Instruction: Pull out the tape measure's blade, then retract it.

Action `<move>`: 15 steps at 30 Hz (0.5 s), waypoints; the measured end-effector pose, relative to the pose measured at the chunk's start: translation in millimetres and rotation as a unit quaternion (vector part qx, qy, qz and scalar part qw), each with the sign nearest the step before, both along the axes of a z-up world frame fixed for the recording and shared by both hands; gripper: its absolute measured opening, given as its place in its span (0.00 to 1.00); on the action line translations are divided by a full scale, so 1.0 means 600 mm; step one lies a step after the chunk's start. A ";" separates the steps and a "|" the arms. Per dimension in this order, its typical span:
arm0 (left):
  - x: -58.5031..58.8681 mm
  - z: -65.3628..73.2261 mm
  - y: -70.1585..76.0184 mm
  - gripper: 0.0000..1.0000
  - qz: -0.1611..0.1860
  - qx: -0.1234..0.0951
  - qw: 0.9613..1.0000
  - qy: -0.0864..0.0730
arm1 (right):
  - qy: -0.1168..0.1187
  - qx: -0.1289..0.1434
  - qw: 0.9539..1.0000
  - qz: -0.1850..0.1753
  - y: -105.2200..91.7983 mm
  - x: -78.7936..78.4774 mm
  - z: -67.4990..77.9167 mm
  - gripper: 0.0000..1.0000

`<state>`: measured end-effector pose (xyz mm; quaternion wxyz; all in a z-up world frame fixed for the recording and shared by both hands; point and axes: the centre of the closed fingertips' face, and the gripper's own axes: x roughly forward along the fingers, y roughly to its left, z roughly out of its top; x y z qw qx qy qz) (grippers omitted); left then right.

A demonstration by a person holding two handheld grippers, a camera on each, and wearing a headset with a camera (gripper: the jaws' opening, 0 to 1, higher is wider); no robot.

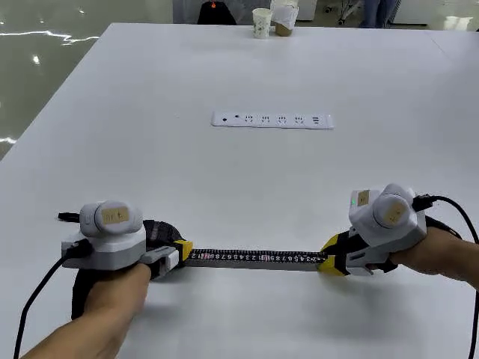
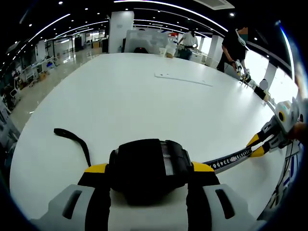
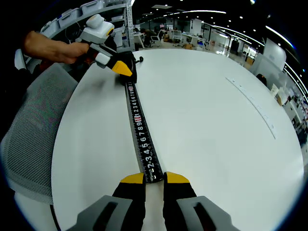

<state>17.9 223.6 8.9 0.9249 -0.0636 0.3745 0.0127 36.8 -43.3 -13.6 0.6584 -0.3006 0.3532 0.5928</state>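
A: Head view, counts?
B: Two grippers, one tape measure, one power strip, one paper cup. The left gripper (image 1: 174,256) is clamped on the tape measure case (image 1: 161,233). The right gripper (image 1: 329,264) is pinching the tip of the blade (image 1: 258,258). The blade lies flat and straight between the two gripper tips.

A: Surface?
B: White table (image 1: 224,172). The power strip (image 1: 272,120) is well beyond both grippers, and the paper cup (image 1: 262,22) is at the far edge.

A: Left gripper view?
B: The black tape measure case (image 2: 147,166) sits gripped between the two yellow-tipped jaws. One black strap (image 2: 72,137) trails off the case onto the table. The blade (image 2: 228,160) runs out to the right gripper (image 2: 260,144). Big open hall with ceiling lights, and two people (image 2: 236,45) past the table's far side.

A: Right gripper view?
B: The jaws are nearly pressed together on the blade's end, right at the tips. The numbered blade (image 3: 141,134) runs straight ahead to the case in the left gripper (image 3: 120,67). One mesh chair (image 3: 33,139) is beside the table, and the power strip (image 3: 250,101) is off to the side.
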 end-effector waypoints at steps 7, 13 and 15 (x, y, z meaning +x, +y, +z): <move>0.000 0.000 0.000 0.58 -0.002 -0.001 1.000 0.001 | 0.000 -0.001 1.000 0.001 0.001 0.000 -0.001 0.10; 0.000 -0.001 0.000 0.59 -0.004 0.000 1.000 0.001 | -0.001 -0.002 1.000 0.002 0.002 0.000 -0.001 0.10; 0.000 -0.001 0.000 0.59 -0.004 -0.001 1.000 0.001 | -0.001 -0.002 1.000 0.002 0.002 0.000 -0.001 0.10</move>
